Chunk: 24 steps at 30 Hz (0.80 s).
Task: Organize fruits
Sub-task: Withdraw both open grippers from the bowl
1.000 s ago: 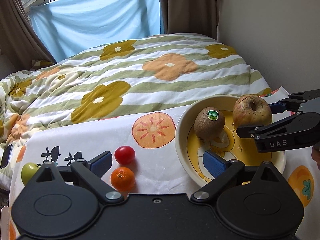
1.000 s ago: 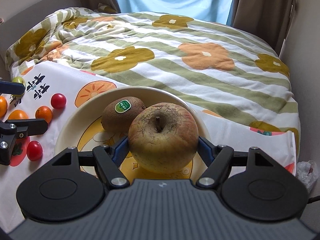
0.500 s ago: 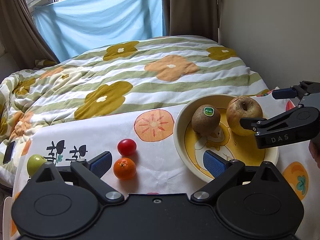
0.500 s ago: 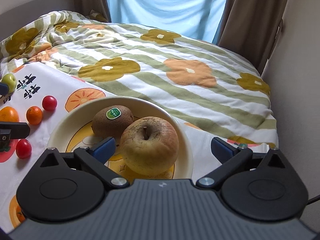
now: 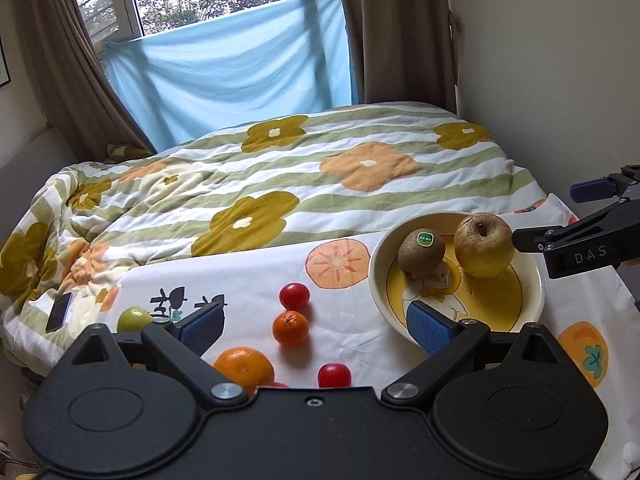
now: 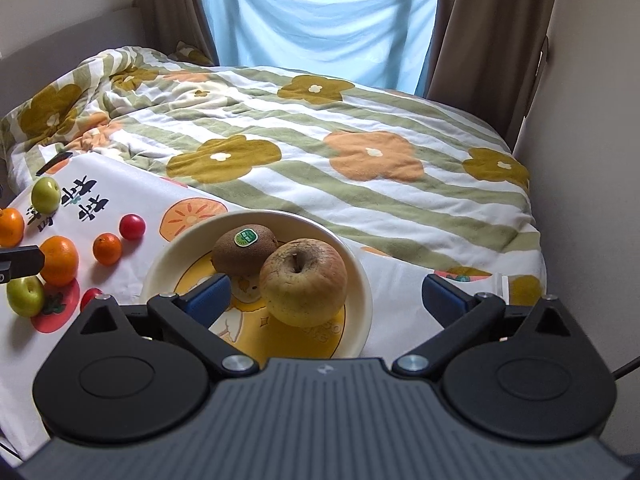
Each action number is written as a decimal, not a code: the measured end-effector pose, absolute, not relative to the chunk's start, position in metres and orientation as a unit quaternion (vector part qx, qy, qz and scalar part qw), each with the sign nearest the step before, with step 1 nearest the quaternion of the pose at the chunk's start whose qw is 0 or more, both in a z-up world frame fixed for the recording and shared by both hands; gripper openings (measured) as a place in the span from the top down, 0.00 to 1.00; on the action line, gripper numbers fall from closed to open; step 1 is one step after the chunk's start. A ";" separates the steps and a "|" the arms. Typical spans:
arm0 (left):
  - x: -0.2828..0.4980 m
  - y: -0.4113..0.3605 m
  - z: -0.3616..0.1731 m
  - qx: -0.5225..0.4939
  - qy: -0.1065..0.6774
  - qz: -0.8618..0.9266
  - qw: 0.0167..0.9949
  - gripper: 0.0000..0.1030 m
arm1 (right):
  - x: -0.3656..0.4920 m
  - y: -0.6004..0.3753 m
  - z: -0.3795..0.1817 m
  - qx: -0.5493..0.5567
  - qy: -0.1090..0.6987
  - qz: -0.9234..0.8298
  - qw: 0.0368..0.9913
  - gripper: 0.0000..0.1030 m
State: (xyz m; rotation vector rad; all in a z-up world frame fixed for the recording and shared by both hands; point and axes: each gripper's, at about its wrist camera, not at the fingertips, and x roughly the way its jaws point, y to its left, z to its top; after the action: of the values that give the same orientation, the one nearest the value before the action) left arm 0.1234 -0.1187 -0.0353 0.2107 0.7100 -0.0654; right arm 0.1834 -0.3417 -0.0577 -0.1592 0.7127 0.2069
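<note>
A cream bowl (image 5: 378,280) (image 6: 160,268) with a yellow inside holds a kiwi (image 5: 421,254) (image 6: 244,250) and a yellowish apple (image 5: 484,245) (image 6: 303,282). My right gripper (image 6: 326,296) is open and empty, pulled back just above the bowl; it also shows at the right of the left wrist view (image 5: 560,216). My left gripper (image 5: 314,326) is open and empty above loose fruit on the white cloth: a small orange (image 5: 291,328), a red tomato (image 5: 294,296), a bigger orange (image 5: 244,370), another tomato (image 5: 334,375) and a green fruit (image 5: 132,319).
The white printed cloth (image 5: 248,280) lies on a bed with a striped flower quilt (image 5: 304,176). A phone (image 5: 59,312) lies at the quilt's left edge. A wall stands close on the right (image 6: 592,120). More oranges (image 6: 59,260) and green fruits (image 6: 25,296) lie left.
My right gripper opened, let the apple go in the bowl beside the kiwi, and drew back. My left gripper pulled back and up, bringing more loose fruit into view.
</note>
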 end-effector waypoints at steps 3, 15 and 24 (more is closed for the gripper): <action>0.107 -0.109 -0.028 0.094 0.341 -0.023 0.935 0.03 | 0.171 -0.341 -0.046 -0.066 0.343 0.104 0.931 0.00; 0.053 -0.065 -0.019 0.105 0.322 -0.029 0.941 0.03 | 0.106 -0.306 -0.021 -0.018 0.350 0.074 0.934 0.00; 0.042 -0.028 -0.041 0.115 0.328 -0.071 0.935 0.03 | 0.056 -0.271 -0.044 0.051 0.370 0.035 0.927 0.00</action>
State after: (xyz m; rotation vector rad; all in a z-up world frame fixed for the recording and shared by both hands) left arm 0.0417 -0.0279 -0.0411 0.2349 0.6696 -0.1449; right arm 0.0562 -0.2710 -0.0443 0.1047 0.7586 0.0714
